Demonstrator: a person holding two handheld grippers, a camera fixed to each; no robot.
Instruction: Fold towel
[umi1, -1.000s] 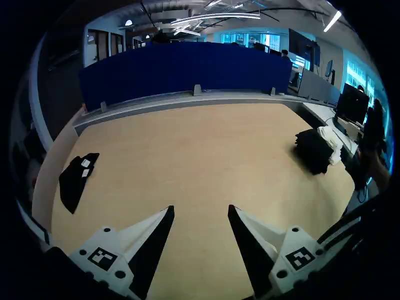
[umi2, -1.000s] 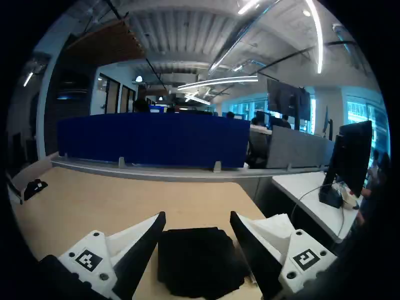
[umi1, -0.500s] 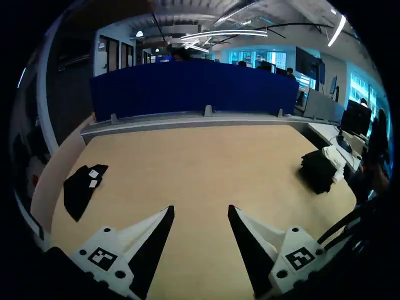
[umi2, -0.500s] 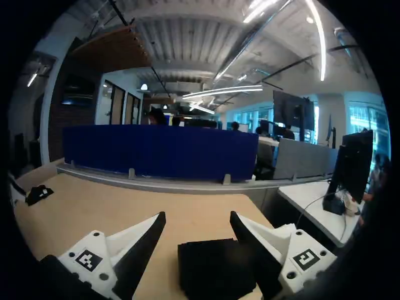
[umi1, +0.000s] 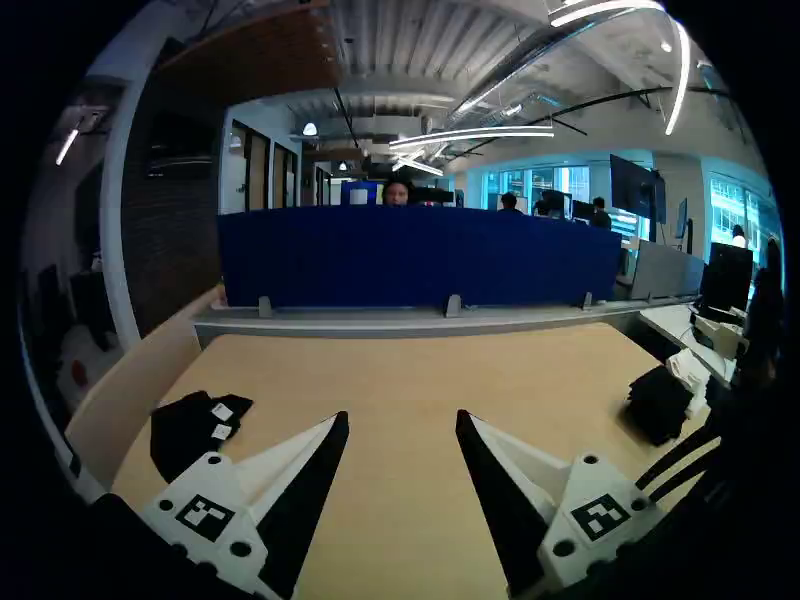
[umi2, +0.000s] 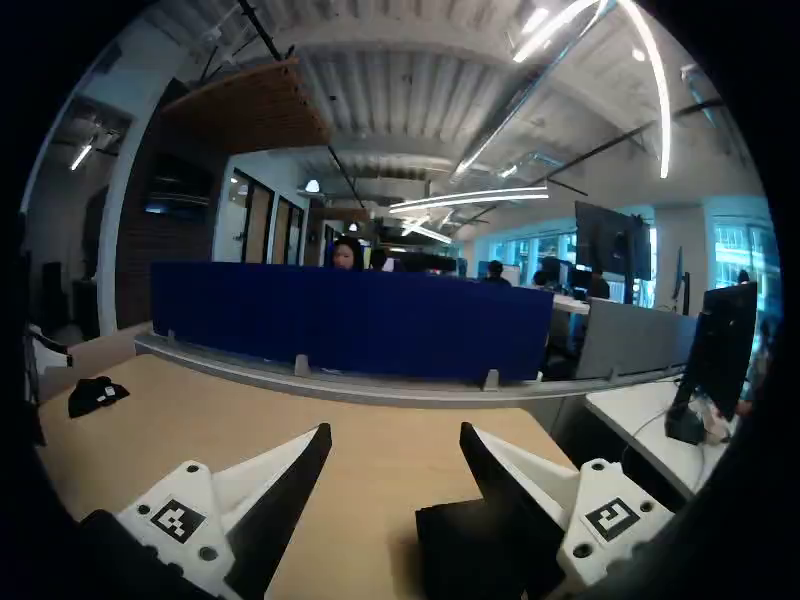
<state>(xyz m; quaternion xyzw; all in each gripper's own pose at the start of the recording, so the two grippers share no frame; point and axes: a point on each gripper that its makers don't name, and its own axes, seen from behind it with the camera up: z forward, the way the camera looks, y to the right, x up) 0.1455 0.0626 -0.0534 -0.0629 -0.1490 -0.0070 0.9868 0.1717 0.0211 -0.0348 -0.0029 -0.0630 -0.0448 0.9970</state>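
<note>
You have two grippers up over the table (umi1: 400, 370), and both are spread wide with nothing between their fingers: your left gripper (umi1: 400, 432) in the left gripper view, your right gripper (umi2: 395, 442) in the right gripper view.

One loose black towel (umi1: 195, 432) lies crumpled near the table's left edge, well apart from both grippers. In the left gripper view its long axis runs on a slant, from the lower left up toward the right, and two small white tags sit at that upper right end. In the right gripper view the same towel (umi2: 95, 395) is a small dark lump far off to the left.

One stack of folded black towels (umi1: 658, 402) sits at the table's right edge, with one white cloth (umi1: 690, 368) just beside it on the far side. You cannot count the layers in it. In the right gripper view that stack (umi2: 465, 545) lies low and close, partly behind your right gripper's right-hand finger.

One blue partition (umi1: 410, 255) runs along the table's far edge, and one dark monitor (umi2: 720, 345) stands on the next desk to the right
</note>
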